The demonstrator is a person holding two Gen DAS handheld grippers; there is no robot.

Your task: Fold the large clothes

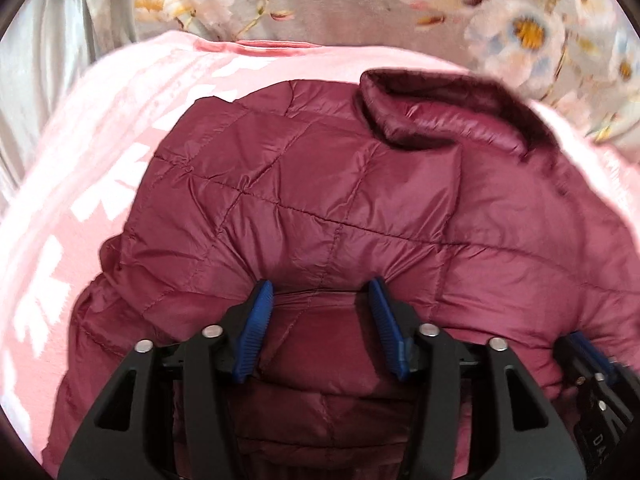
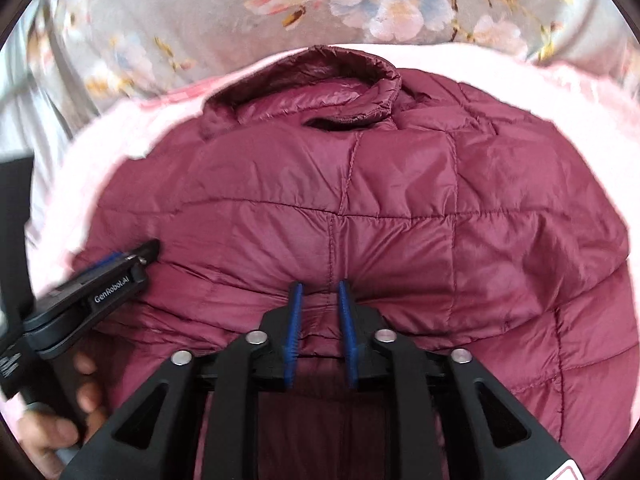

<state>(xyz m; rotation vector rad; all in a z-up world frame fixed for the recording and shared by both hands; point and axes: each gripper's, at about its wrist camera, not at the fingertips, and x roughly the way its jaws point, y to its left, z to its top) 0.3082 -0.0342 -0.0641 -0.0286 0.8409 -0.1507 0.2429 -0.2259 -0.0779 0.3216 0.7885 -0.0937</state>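
A maroon quilted puffer jacket [image 1: 320, 184] [image 2: 400, 200] lies spread on a pink blanket, its collar [image 1: 440, 120] [image 2: 320, 92] at the far end. My left gripper [image 1: 320, 292] has a thick puffy fold of the jacket's near edge between its blue pads, which press it from both sides. My right gripper [image 2: 320, 290] pinches a narrower ridge of the same edge, with wrinkles radiating from its tips. The two grippers sit side by side. In the right wrist view the left gripper [image 2: 120, 260] shows at the left, and the right gripper [image 1: 580, 344] shows at the left wrist view's lower right.
The pink blanket [image 1: 100, 140] [image 2: 580, 72] with white lettering lies on a grey floral bedsheet [image 1: 320, 0] [image 2: 200, 20]. A person's hand [image 2: 52, 432] holds the left gripper's handle. A dark object [image 2: 14, 200] stands at the left border.
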